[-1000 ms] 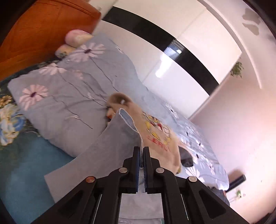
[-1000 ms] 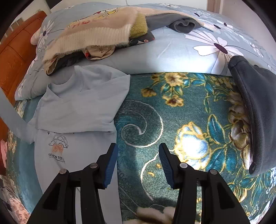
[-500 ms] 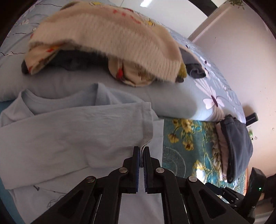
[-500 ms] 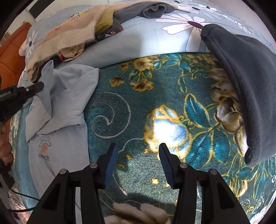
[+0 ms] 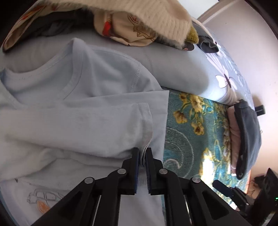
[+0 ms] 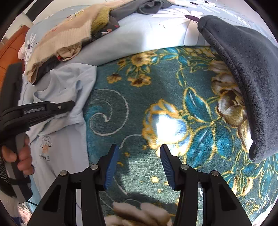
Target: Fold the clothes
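A light blue long-sleeve shirt with a small car print lies on the teal floral blanket. Its sleeve is folded across the chest. My left gripper is shut on the sleeve cuff and holds it low over the shirt's right edge. The left gripper also shows in the right wrist view, over the shirt. My right gripper is open and empty above the blanket, to the right of the shirt.
A heap of clothes with a cream knit sweater lies on the grey-blue flowered duvet behind the shirt. A folded dark grey fleece lies on the blanket at the right. An orange headboard stands at the far left.
My left gripper has carried the sleeve down and across the shirt's chest, from high in the air to low over the shirt. My right gripper has drifted right, staying open.
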